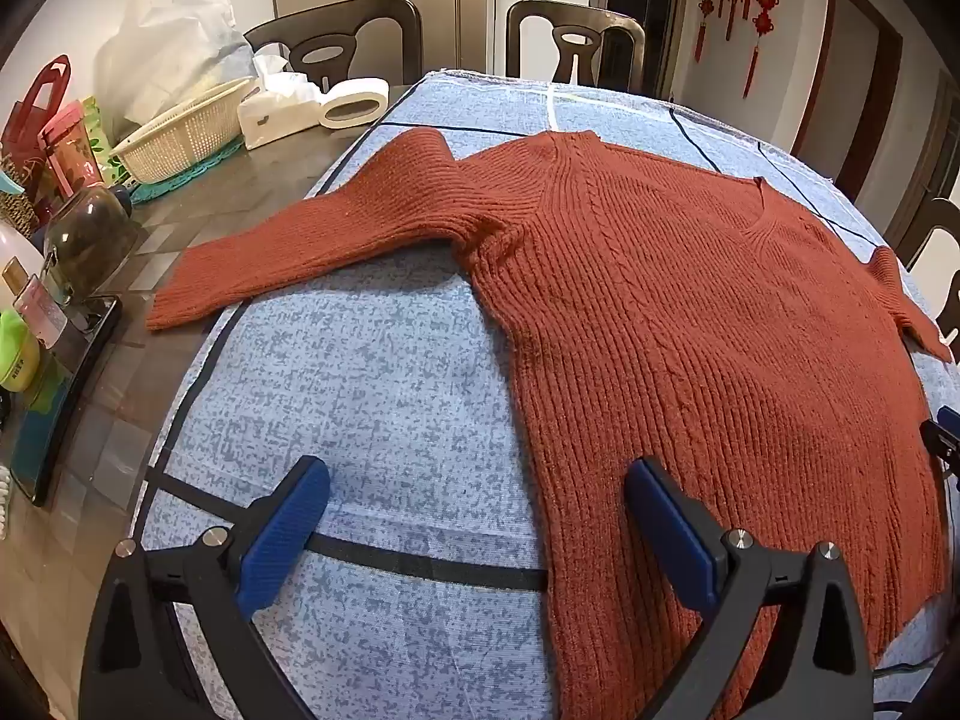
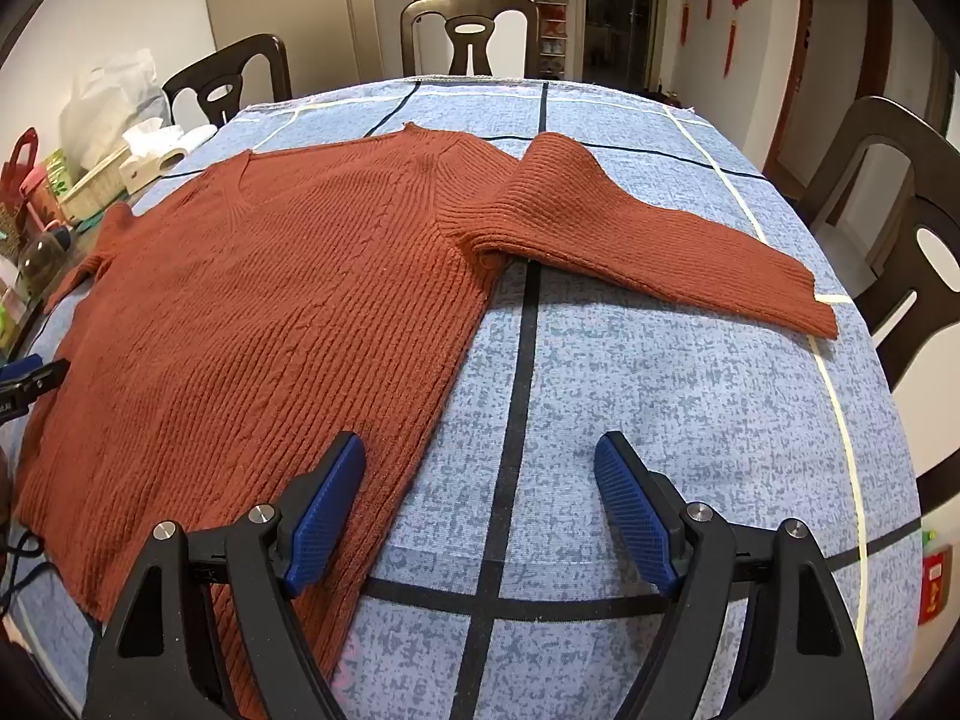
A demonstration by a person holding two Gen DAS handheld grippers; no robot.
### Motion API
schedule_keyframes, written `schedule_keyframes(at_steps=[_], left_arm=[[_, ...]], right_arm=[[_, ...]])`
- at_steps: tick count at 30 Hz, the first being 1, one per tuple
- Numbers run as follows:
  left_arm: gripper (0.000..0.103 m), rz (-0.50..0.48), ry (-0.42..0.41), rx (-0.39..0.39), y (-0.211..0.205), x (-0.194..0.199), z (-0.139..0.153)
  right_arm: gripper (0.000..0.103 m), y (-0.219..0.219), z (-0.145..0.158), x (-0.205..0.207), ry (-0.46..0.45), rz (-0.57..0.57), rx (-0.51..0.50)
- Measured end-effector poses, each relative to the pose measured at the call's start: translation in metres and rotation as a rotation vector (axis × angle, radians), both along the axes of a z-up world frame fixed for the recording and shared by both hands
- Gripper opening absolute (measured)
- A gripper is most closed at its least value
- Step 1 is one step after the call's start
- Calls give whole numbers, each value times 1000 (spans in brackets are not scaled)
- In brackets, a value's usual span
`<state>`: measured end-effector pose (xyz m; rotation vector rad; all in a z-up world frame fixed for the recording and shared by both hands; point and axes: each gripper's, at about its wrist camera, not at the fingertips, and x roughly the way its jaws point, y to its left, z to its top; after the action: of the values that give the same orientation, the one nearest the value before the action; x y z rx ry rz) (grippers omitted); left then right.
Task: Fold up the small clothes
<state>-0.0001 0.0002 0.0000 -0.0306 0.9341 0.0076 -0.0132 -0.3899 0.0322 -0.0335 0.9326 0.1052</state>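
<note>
A rust-red ribbed knit sweater [image 1: 690, 312] lies spread flat on a blue mottled cloth [image 1: 372, 396], sleeves out to both sides. It also shows in the right wrist view [image 2: 270, 312]. My left gripper [image 1: 477, 480] is open and empty, hovering over the sweater's left side edge near the hem. My right gripper [image 2: 480, 459] is open and empty, hovering over the sweater's right side edge near the hem. The left sleeve [image 1: 300, 252] reaches past the cloth onto the bare table. The right sleeve [image 2: 660, 240] lies on the cloth. The left gripper's tip shows at the far left of the right wrist view [image 2: 30, 381].
Clutter stands at the table's left: a woven basket [image 1: 180, 132], tissue box [image 1: 282, 108], tape roll [image 1: 354, 102], jars, bottles and a phone [image 1: 60, 396]. Dark wooden chairs [image 2: 471, 36] ring the table. The blue cloth [image 2: 690, 420] carries black and white grid lines.
</note>
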Motion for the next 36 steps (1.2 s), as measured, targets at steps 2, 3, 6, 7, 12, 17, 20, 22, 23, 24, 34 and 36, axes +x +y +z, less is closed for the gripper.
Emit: schedule_keyframes(at_steps=[2,3,6,7,12,17,20,22,23,24,34,36], left_arm=[[101,0,1,4,0,0,0],[101,0,-1,3,0,0,0],[101,0,-1,6,0,0,0],[101,0,-1,6,0,0,0],[102,0,-2,5,0,0,0],[102,0,-2,5,0,0,0],[102,0,-2,5,0,0,0],[102,0,-3,5,0,0,0],[102,0,-3,5,0,0,0],[102,0,-3,5,0,0,0],[102,0,-4,4,0,0,0],[102,0,-4,4,0,0,0]], right_arm=[[79,0,0,0,-1,0,2],[79,0,0,0,-1,0,1],[79,0,0,0,-1,0,1],[79,0,0,0,-1,0,0],[79,0,0,0,-1,0,0],[80,0,0,0,-1,1,2],[80,0,0,1,0,1,0],[81,-1,0,0,0,1,0],[81,-1,0,0,0,1,-1],[81,2,0,1,0,1,-1],[81,0,-1,1,0,1,0],[81,0,-1,1,0,1,0]])
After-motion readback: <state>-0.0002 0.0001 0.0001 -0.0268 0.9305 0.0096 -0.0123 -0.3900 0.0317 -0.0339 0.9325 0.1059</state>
